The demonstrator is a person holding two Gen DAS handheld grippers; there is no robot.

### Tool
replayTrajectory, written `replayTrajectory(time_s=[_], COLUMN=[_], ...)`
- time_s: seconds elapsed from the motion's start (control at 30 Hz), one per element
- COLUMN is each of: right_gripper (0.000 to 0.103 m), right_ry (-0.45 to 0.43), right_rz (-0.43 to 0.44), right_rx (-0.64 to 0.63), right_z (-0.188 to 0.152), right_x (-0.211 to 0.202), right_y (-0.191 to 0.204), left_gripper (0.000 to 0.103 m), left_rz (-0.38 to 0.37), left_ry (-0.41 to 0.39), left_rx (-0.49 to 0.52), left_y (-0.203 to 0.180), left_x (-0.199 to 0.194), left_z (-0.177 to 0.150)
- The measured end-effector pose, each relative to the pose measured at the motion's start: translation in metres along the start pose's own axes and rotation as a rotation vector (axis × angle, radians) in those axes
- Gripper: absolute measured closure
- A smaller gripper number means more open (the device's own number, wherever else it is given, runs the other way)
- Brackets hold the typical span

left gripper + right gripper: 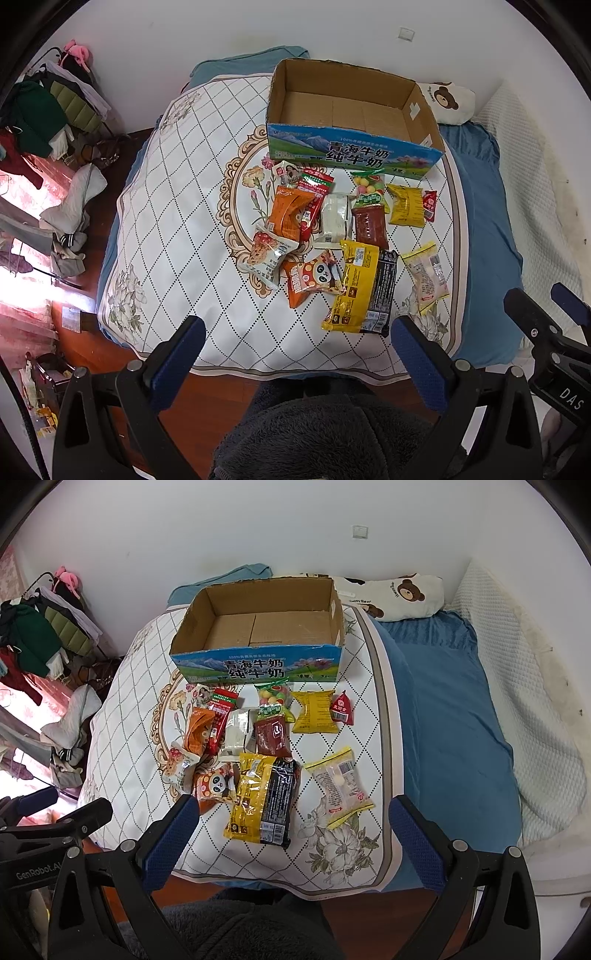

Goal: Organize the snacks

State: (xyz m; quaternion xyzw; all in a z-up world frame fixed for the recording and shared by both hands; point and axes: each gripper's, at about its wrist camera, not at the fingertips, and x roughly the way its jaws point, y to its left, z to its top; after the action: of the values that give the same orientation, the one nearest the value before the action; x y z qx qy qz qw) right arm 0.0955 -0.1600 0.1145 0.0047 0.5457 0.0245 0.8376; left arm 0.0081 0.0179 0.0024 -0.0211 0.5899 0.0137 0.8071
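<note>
Yellow-and-black foil snack packet (260, 799) lies dead ahead of my right gripper (291, 829), long axis near-to-far. Left gripper (299, 360) sits further left of it. Both jaws spread apart, empty; open cardboard milk box (258, 657) far side.

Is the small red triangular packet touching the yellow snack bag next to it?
Touching. In the right wrist view, the red triangular packet lies against the right edge of the yellow snack bag, with no quilt showing between them.

A white quilt (140, 709) is patterned with a dotted diamond grid and flower motifs over a blue sheet (454, 709). The brown cardboard box (258, 631) is fronted in blue and green print. A yellow-and-black packet (258, 801) and an orange panda-printed packet (212, 784) are noted.
</note>
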Motion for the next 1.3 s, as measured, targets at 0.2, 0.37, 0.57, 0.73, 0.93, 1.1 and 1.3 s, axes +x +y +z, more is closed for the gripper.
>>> replayTrajectory(time_s=[0.2, 0.37, 0.57, 0.73, 0.93, 1.1, 1.3], right_gripper=[0.000, 0.000, 0.000, 0.000, 0.000, 0.000, 0.000], right_ry=[0.000, 0.001, 0.001, 0.009, 0.030, 0.056, 0.087], right_rz=[0.002, 0.005, 0.007, 0.014, 0.024, 0.031, 0.030], right_rx=[0.001, 0.003, 0.004, 0.002, 0.007, 0.012, 0.049], right_z=[0.002, 0.002, 0.001, 0.000, -0.003, -0.004, -0.002], right_x=[0.001, 0.002, 0.001, 0.005, 0.012, 0.021, 0.049], right_y=[-0.001, -0.001, -0.002, -0.002, -0.002, -0.005, -0.024], left_gripper=[0.000, 0.000, 0.000, 0.000, 0.000, 0.000, 0.000], left_rz=[-0.001, -0.001, -0.002, -0.004, -0.006, -0.016, -0.033], left_ry=[-0.001, 0.001, 0.002, 0.008, 0.015, 0.022, 0.081], left_rx=[0.000, 0.000, 0.002, 0.002, 0.000, -0.003, 0.022], left_y=[0.000, -0.001, -0.002, -0.005, -0.006, -0.007, -0.018], left_x=[0.000, 0.001, 0.003, 0.003, 0.004, 0.008, 0.045], left_z=[0.001, 0.003, 0.006, 0.007, 0.007, 0.007, 0.014])
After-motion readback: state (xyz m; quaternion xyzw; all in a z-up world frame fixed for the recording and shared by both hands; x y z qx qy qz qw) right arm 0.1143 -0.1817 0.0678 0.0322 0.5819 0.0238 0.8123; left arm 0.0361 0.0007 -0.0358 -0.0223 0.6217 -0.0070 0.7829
